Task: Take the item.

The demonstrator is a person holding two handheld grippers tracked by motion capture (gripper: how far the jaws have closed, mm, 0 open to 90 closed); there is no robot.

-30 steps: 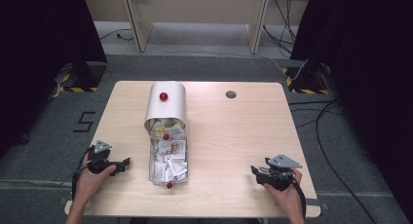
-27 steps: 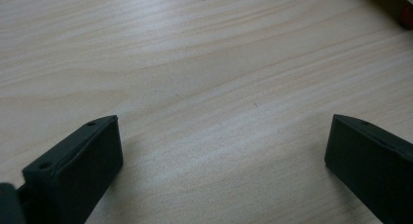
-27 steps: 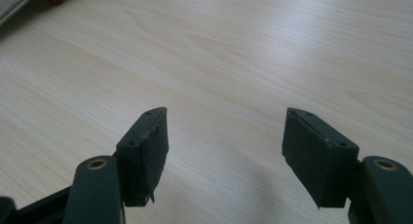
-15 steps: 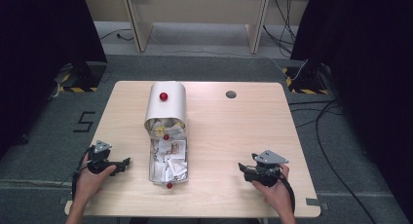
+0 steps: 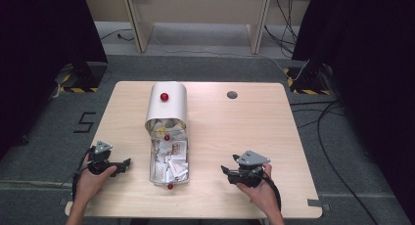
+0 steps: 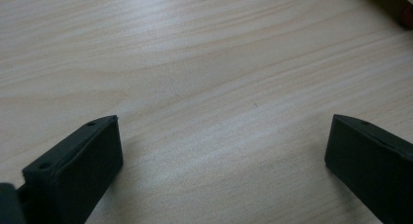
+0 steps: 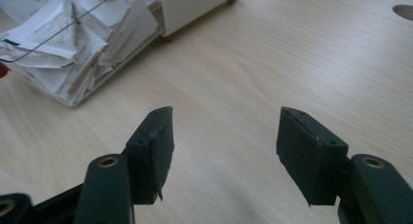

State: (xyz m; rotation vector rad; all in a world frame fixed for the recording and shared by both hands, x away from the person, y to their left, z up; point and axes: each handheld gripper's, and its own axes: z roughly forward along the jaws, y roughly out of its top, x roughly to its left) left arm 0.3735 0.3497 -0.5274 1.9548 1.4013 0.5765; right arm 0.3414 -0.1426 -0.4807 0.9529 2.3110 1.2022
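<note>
At the centre of the pale wooden desk (image 5: 254,132) lies a clear plastic tray (image 5: 169,161) heaped with crumpled paper slips, half out of its white curved cover (image 5: 169,105). The left gripper (image 5: 122,163) and right gripper (image 5: 226,170) flank it at lower frame, jaws apart and empty. The load looks light but loose and slippery-walled; the tray's stiff rim seems the safest hold.

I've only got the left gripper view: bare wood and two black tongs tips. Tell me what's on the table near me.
Observer: In the high view, a clear tray of folded paper packets lies mid-table, to the right of your left tongs.
Operator: Give me the state of the other tongs.
Observer: The right tongs are open and hold nothing, with bare wood between the tips.
Operator: Say where they're aimed.
Observer: Toward the tray; the right gripper view shows its packets at upper left.
Operator: Report anything behind the tray.
Observer: A white curved cover with a red knob sits over the tray's far end.
</note>
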